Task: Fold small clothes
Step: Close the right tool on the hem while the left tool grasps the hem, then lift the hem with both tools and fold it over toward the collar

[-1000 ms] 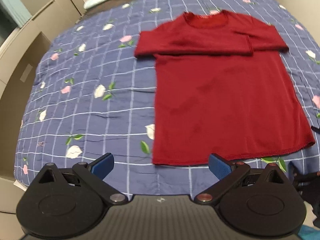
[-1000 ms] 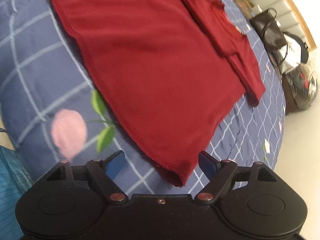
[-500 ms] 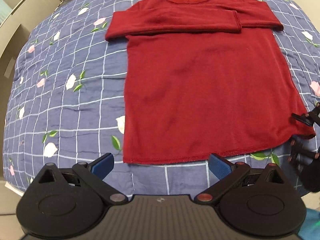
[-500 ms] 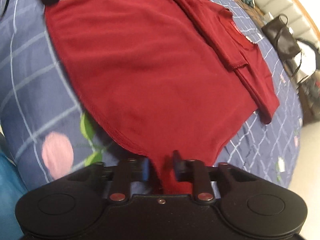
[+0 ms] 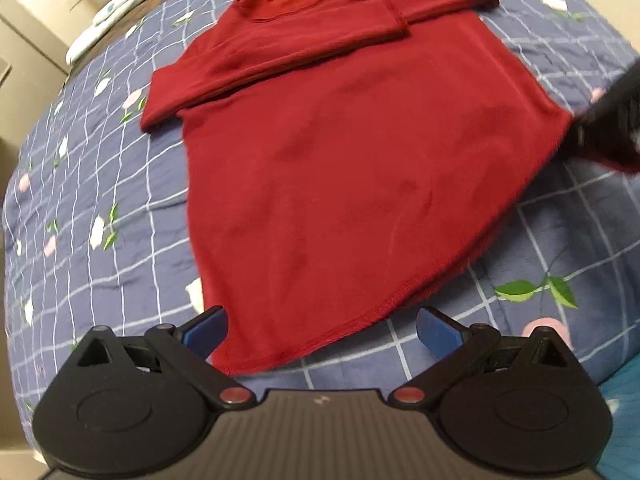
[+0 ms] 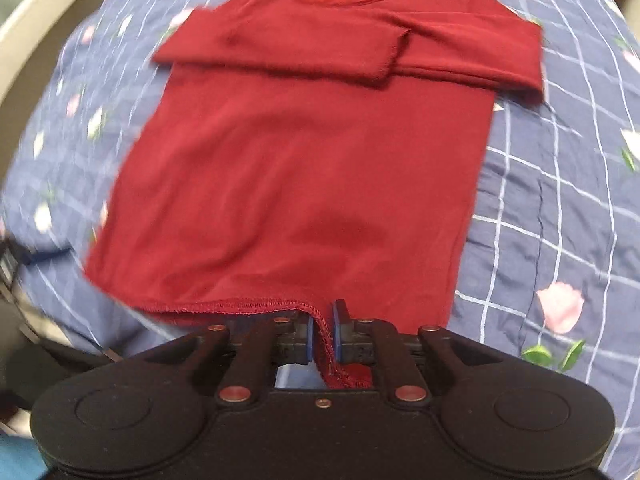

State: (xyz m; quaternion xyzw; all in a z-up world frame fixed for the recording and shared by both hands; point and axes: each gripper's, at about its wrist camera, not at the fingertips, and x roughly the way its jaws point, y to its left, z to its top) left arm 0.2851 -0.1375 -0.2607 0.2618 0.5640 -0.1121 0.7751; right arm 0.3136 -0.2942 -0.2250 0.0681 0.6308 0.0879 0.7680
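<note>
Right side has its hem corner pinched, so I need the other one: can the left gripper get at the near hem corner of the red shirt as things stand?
Probably yes. The left gripper is open, and the red shirt has its hem corner lying flat on the bedspread between its fingers, uncovered. The right gripper pinches the opposite corner, well aside.

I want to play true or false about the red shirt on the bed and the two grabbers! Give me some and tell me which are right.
1. The right gripper is pinching the bottom hem of the red shirt. True.
2. The left gripper is closed on the shirt too. False: its fingers stand wide apart, with the hem corner lying between them, not pinched.
3. Both sleeves are folded across the chest. True.
4. The shirt lies on a plain white sheet. False: it lies on a blue checked bedspread with flowers.
5. The shirt is already folded in half. False: the body lies spread out flat.
</note>
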